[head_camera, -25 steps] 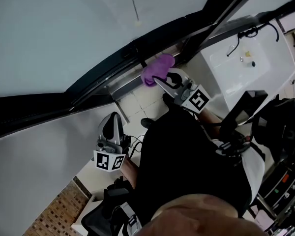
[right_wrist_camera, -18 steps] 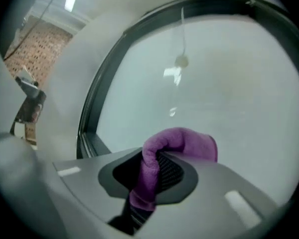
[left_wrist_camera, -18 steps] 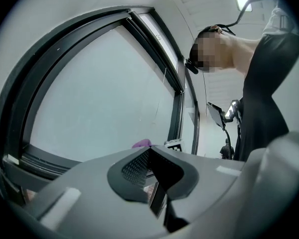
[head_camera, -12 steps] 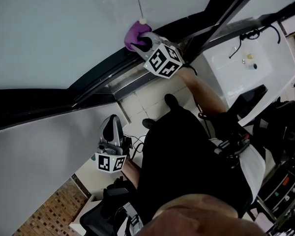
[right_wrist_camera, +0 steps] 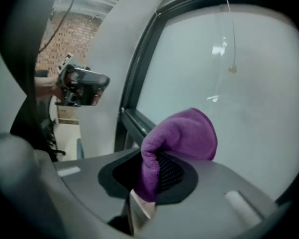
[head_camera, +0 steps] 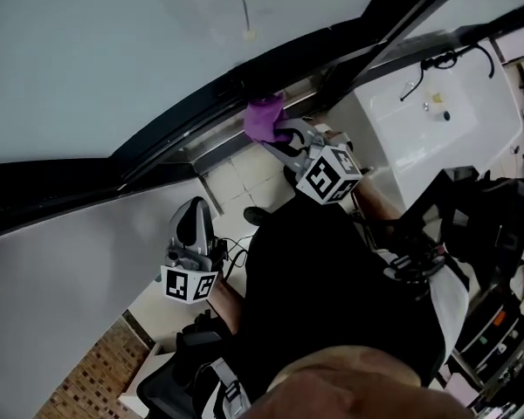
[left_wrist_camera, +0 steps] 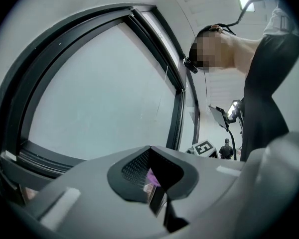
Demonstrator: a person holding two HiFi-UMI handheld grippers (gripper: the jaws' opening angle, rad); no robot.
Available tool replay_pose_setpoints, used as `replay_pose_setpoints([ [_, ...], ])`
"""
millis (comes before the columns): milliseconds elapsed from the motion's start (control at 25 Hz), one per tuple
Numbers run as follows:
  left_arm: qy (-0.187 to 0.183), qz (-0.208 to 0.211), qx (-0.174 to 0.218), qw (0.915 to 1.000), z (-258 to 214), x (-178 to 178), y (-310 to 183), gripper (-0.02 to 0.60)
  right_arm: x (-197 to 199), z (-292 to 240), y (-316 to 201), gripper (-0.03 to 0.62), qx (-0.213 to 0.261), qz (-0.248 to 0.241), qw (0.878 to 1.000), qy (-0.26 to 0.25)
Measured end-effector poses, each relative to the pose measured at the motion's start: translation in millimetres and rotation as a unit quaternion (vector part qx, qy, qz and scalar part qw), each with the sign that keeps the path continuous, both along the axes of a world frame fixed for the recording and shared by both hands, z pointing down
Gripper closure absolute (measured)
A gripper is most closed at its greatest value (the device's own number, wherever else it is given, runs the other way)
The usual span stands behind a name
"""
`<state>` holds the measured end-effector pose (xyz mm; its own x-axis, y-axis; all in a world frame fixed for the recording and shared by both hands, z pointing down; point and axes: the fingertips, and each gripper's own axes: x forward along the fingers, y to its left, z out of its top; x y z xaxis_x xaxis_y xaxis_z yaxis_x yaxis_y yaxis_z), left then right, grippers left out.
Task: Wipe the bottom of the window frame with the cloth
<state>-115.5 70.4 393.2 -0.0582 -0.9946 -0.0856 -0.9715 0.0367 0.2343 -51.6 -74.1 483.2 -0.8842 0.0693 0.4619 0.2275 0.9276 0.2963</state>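
Along the bottom rail of the dark metal window frame [head_camera: 192, 116], the head view shows the right gripper [head_camera: 275, 133] holding a crumpled purple fleece cloth [head_camera: 264, 117] up at the rail, near where the frame's slanting right-hand upright meets it. The left gripper [head_camera: 196, 209] hangs lower, well apart from the frame, over pale tiles [head_camera: 236, 182], its jaws pointing up toward the glass. The left gripper view shows its jaws drawn together with nothing gripped and the pale window glass [left_wrist_camera: 104, 93] ahead. The right gripper view shows that gripper's jaws clamped on the cloth. One soft, nubby fold is pinched between them and the rest bulges in a rounded hump above the tips, beside the frame's lower corner. A thin beaded pull cord [right_wrist_camera: 232, 68] hangs before the glass.
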Motion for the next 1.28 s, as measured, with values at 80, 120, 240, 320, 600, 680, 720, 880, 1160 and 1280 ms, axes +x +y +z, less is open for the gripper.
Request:
replay_pose_setpoints([
  [80,0.0,0.001,-0.001,1.0,-1.0,1.5,-0.6,0.578,16.3,5.0,14.1,0.531,-0.095,-0.036,0.995,-0.016],
  [120,-0.001,0.002,-0.002,1.0,-2.0,2.2,-0.8,0.578,21.5,-5.6,10.3,0.531,-0.147,-0.035,0.987,-0.054],
  [240,-0.003,0.0,-0.003,1.0,-3.9,2.7,-0.5,0.578,28.6,-55.9,-46.7,0.531,-0.221,0.048,0.958,-0.178],
  [320,-0.004,-0.003,-0.003,1.0,-4.5,3.8,0.2,0.578,19.5,-61.4,-93.5,0.531,-0.155,0.105,0.964,-0.189],
  [600,-0.014,-0.018,-0.003,0.9997,-12.5,11.7,7.4,0.578,-82.1,11.0,-105.2,0.53,0.177,-0.019,0.982,-0.071],
  [680,-0.013,-0.025,-0.004,0.9996,-12.6,10.1,12.1,0.578,-74.8,10.2,-94.7,0.53,0.172,-0.051,0.981,-0.078],
  [720,-0.011,-0.028,-0.005,0.9995,-11.2,8.9,13.4,0.578,-67.8,8.8,-88.0,0.53,0.164,-0.065,0.981,-0.082],
  [880,-0.007,-0.022,-0.008,0.9997,-5.4,6.1,9.2,0.578,-35.9,10.1,-55.9,0.53,0.155,-0.107,0.979,-0.076],
  [1160,-0.009,0.01,-0.004,0.9999,-2.2,12.2,-13.7,0.578,39.1,3.3,20.9,0.53,0.028,-0.217,0.974,-0.062],
  [1280,-0.008,0.014,-0.005,0.9999,-3.7,16.7,-16.7,0.578,25.1,-31.5,-22.9,0.53,-0.034,-0.126,0.981,-0.143],
])
